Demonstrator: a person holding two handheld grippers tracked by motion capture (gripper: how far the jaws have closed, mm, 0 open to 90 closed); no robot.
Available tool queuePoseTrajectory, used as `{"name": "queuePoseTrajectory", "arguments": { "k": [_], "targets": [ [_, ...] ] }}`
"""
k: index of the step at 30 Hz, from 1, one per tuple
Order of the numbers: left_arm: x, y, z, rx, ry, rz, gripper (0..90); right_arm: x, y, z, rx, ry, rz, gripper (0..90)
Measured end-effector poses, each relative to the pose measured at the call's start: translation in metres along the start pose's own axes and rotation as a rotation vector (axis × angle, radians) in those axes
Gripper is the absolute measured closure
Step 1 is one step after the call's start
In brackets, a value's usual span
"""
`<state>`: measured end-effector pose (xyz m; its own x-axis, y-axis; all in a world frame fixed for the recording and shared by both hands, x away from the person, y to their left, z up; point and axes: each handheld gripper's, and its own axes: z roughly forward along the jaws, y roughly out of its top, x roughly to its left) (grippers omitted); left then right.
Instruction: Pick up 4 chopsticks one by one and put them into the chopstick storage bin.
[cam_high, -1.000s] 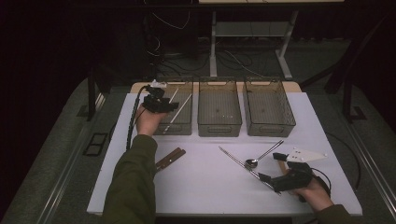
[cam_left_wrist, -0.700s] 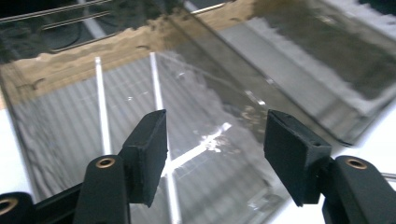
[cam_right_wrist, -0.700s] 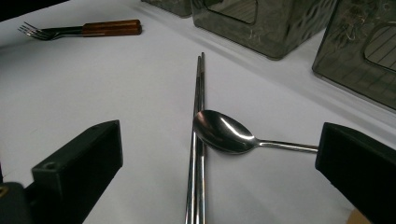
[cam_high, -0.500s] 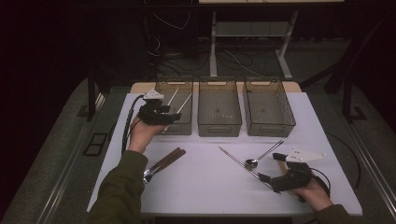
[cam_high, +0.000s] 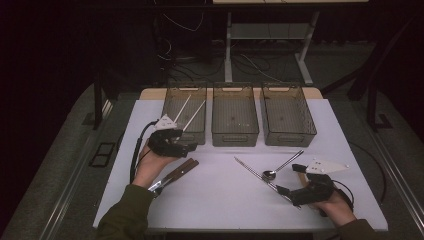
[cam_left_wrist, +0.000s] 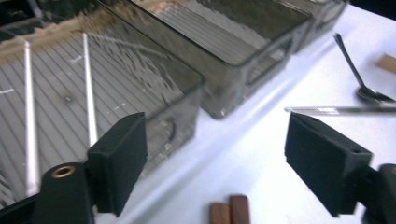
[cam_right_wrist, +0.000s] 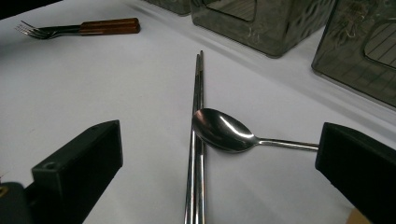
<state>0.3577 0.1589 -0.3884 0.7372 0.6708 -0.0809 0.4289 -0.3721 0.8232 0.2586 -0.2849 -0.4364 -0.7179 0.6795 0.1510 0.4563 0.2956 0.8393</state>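
Note:
My left gripper hovers just in front of the left bin, jaws open with nothing between them; they have just been opening. Two light chopsticks lean inside that bin, seen close up as chopsticks in the left gripper view. Below the left gripper lie two wooden handles. My right gripper rests low at the near right, open. In the right gripper view the right gripper stands wide on either side of a metal spoon that lies across a pair of metal chopsticks.
Three smoky transparent bins stand in a row at the back of the white table top: left, middle and right. Wooden-handled cutlery, including a fork, lies under the left forearm. Spoon and metal chopsticks lie right of centre.
The left hand has drawn back from over the left bin toward the near side, jaws wider, with the two light chopsticks left leaning in that bin. The right hand has kept still.

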Motion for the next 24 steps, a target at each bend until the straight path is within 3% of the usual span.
{"name": "queuePoseTrajectory", "arguments": {
  "k": [8,14,24],
  "targets": [
    [-0.019,-0.021,-0.007,-0.012,-0.031,0.019,10.0,-0.001,0.0,0.0,-0.001,-0.002,0.004,0.8],
    [-0.033,-0.036,-0.009,0.006,-0.059,0.043,1.5,-0.001,0.0,-0.001,0.0,-0.003,0.008,0.9],
    [-0.052,-0.054,-0.011,0.006,-0.099,0.072,0.0,-0.001,0.0,-0.002,-0.002,-0.004,0.006,0.8]
  ]
}}
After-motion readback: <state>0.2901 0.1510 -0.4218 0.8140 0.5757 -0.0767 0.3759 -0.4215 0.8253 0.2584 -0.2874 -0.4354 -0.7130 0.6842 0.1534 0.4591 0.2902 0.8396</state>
